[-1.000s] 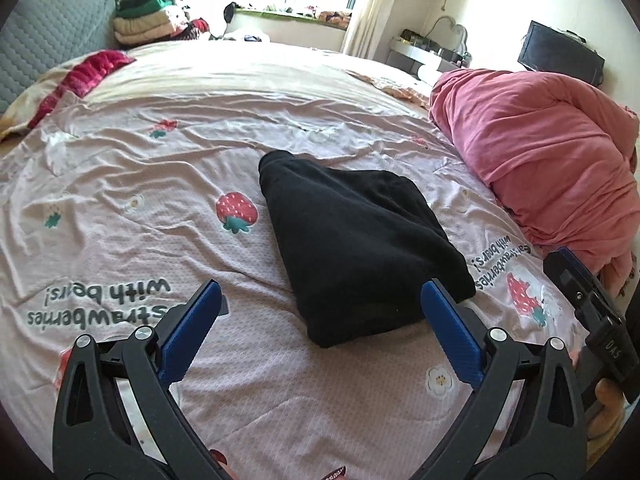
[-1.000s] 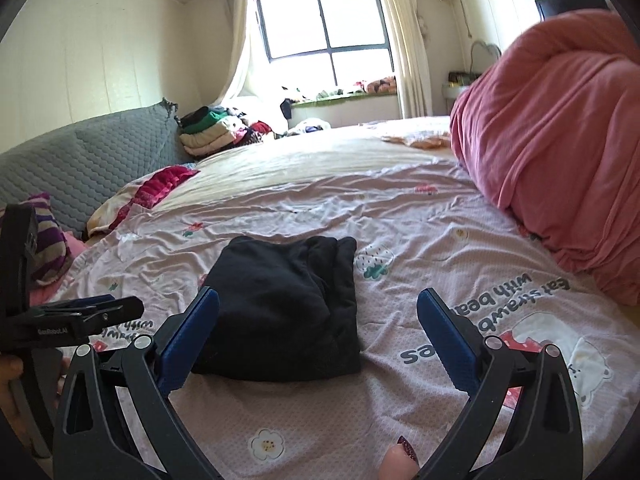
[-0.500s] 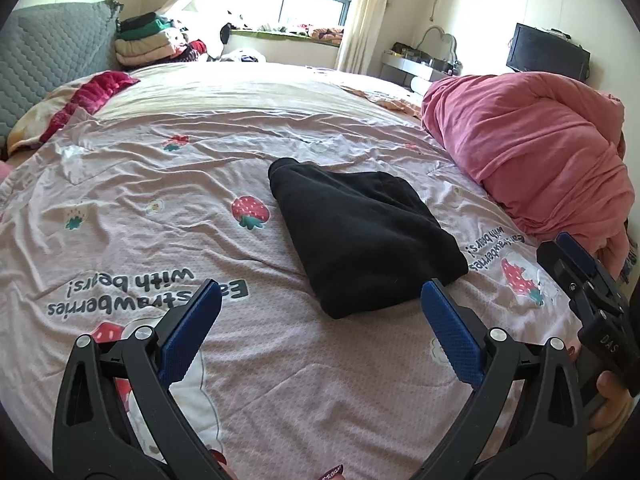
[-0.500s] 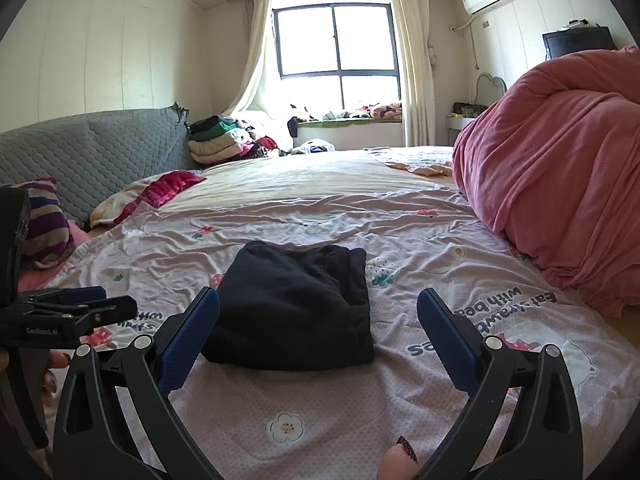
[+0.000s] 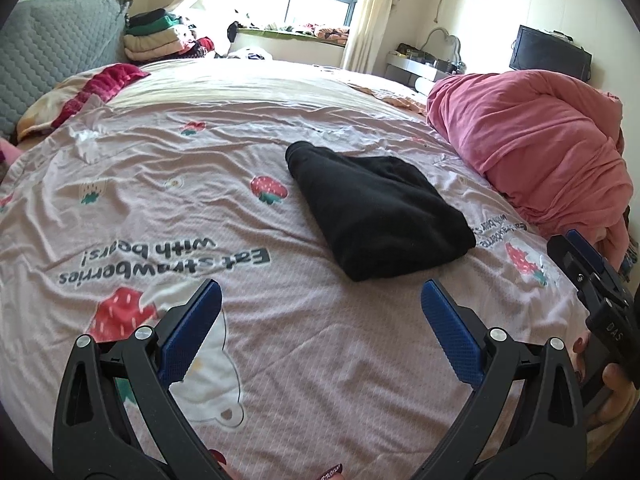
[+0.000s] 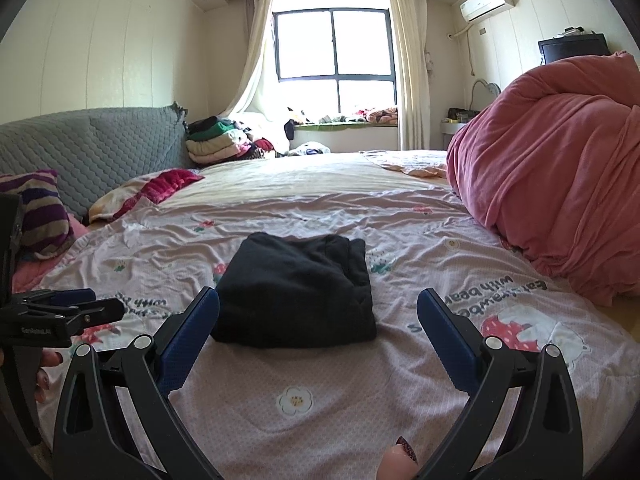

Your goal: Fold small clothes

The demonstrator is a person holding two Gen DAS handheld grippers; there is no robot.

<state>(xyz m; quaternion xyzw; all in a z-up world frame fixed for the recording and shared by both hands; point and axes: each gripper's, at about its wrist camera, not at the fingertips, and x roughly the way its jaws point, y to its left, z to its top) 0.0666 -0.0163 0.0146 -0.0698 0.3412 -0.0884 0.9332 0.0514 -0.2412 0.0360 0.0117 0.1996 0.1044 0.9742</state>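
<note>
Black fabric, folded into a compact, roughly rectangular bundle, is the black garment; it lies flat near the middle of the bed, on a pink bedsheet printed with strawberries and the words "Eat strawberries with bears!". Nothing touches the garment.

The left gripper hangs above the sheet on the near side of the bundle, its blue-padded fingers spread wide and holding nothing. The garment sits ahead of it, nearer its right finger. In the right wrist view, part of this tool appears at the left edge.

The right gripper is likewise released, its fingers wide apart with nothing between them. From its camera the bundle lies straight ahead, its near edge just behind the left fingertip. In the left wrist view the same tool shows at the right edge of the frame, gripped by a hand with painted nails.

A heaped pink quilt fills the right edge of the bed, well apart from the garment. Toward the far left corner lie a red cloth and, beyond it, a stack of folded clothes beside the grey quilted headboard. A striped pillow rests at the left edge. A window lights the far wall.
</note>
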